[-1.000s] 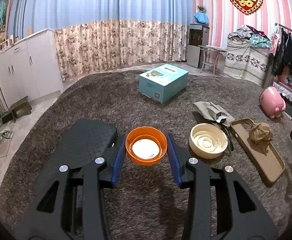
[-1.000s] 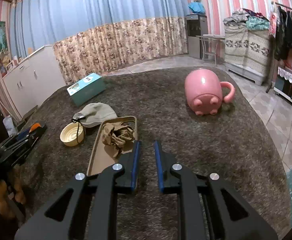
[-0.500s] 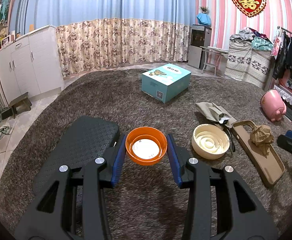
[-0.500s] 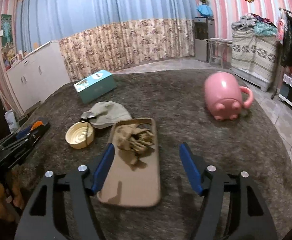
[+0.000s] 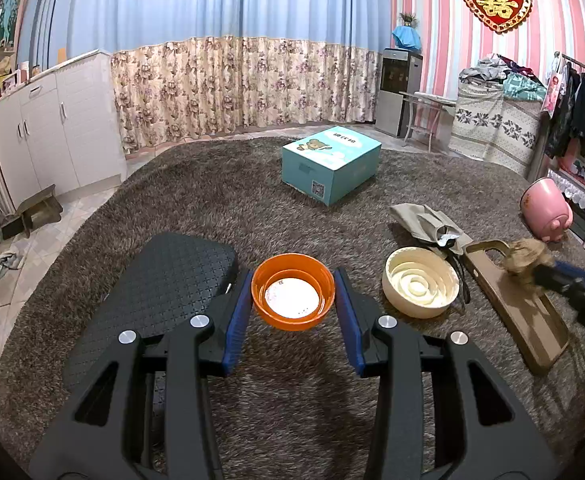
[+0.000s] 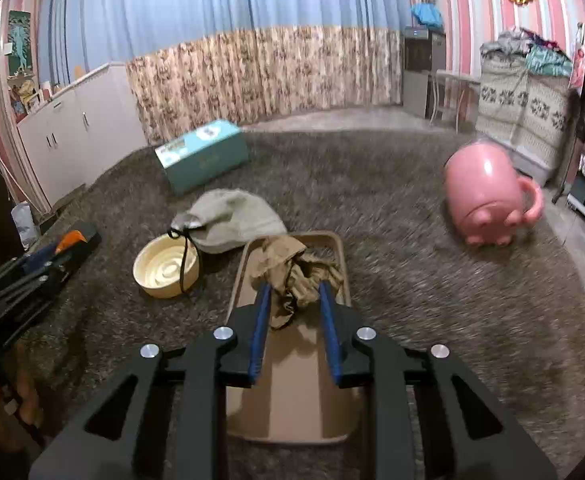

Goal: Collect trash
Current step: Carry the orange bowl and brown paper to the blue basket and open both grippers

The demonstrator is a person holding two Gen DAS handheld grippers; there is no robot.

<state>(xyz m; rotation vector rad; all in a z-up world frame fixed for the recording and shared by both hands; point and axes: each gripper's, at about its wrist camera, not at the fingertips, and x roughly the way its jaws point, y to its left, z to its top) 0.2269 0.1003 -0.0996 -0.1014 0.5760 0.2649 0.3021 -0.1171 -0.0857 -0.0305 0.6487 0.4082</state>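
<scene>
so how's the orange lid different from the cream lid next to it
The orange lid sits between the left tongs, gripped at its sides; the cream lid lies free on the rug. The orange lid has a flat white liner inside; the cream lid shows raised concentric rings. A dark cord drapes over the cream lid, none over the orange lid. Both are round, shallow and face up.

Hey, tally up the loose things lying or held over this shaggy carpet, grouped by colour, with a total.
Orange: 1, round orange plastic lid
Cream: 1, round cream ridged lid
Tan or brown: 2, flat tan tray, crumpled brown paper wad
Teal: 1, cardboard box
Pink: 1, pig-shaped mug
Grey: 1, cloth pouch
Black: 1, textured pad
Total: 8
</scene>
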